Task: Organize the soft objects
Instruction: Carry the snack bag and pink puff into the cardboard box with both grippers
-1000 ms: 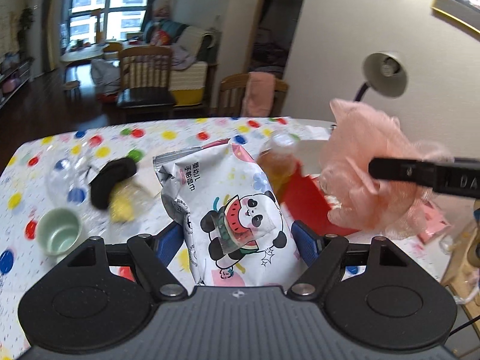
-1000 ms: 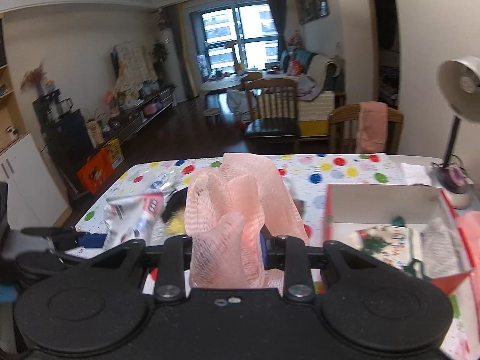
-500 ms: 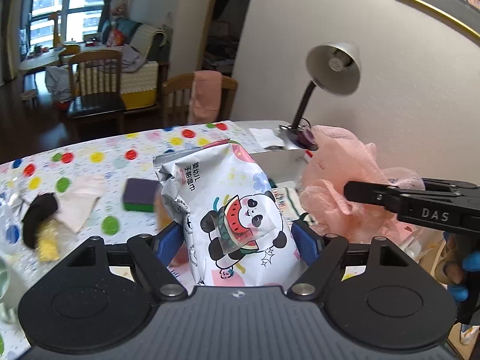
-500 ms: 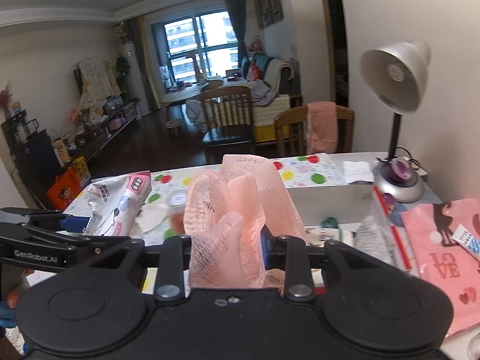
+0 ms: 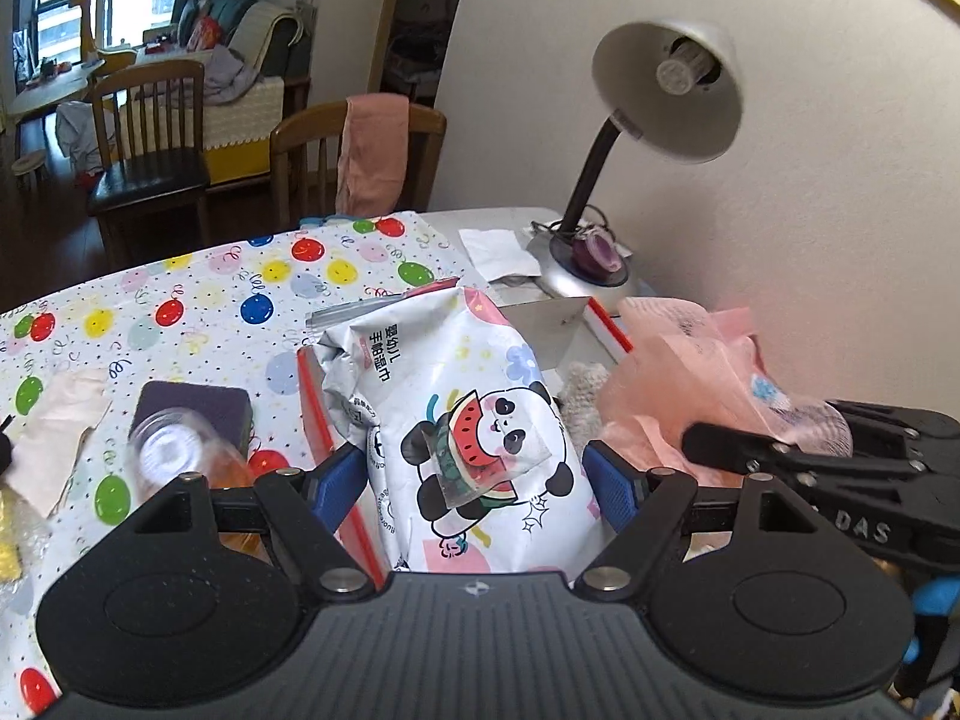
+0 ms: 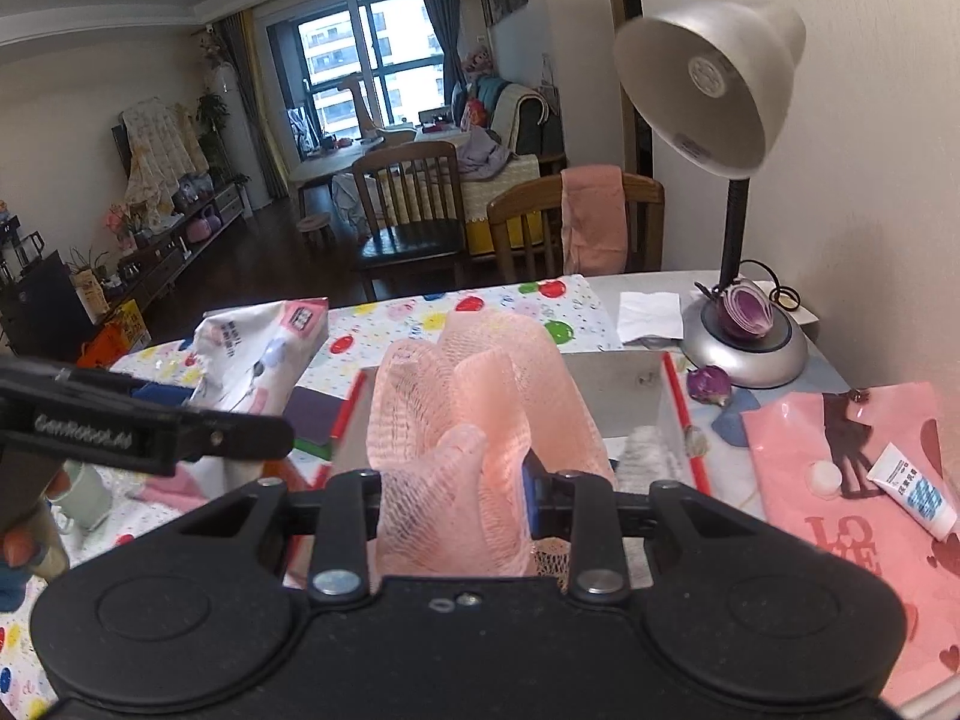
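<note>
The pink mesh puff (image 6: 474, 414), pinched in the narrow-set right gripper (image 6: 456, 498), now hangs over the red-edged box (image 6: 678, 396); a second ago it was over the dotted cloth (image 5: 198, 300). The wipes pack (image 5: 468, 420), clamped wide in the left gripper (image 5: 480, 480), has swung from mid-table to the box's left edge. Box floor shows bare beyond the puff. A lamp (image 6: 744, 348) stands close behind, by the wall; chairs beyond.
</note>
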Tool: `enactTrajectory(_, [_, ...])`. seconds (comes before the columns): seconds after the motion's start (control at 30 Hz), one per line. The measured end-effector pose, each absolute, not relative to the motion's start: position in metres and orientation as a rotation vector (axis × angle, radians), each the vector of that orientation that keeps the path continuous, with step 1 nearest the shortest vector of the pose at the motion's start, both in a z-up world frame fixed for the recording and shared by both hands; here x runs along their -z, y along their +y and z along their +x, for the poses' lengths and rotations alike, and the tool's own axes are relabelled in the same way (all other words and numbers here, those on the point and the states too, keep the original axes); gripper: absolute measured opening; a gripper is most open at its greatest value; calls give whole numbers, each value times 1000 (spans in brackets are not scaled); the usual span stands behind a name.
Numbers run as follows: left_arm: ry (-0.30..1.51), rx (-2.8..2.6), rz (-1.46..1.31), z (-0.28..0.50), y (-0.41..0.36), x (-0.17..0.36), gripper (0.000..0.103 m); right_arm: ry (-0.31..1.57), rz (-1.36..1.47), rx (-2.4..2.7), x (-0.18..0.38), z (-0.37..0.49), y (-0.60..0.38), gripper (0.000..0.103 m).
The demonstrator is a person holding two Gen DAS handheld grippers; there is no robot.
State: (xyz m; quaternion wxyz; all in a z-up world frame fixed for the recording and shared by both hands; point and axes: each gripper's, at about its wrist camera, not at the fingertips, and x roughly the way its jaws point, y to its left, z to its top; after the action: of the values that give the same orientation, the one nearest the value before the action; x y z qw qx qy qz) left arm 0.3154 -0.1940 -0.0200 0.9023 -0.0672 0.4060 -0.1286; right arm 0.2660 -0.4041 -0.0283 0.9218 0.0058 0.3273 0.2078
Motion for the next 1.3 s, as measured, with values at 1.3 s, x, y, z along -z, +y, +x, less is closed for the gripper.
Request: enactTrajectory(1.3, [1096,232,62,397,-267,141,81,860,-151,-532,111,349,-422,64])
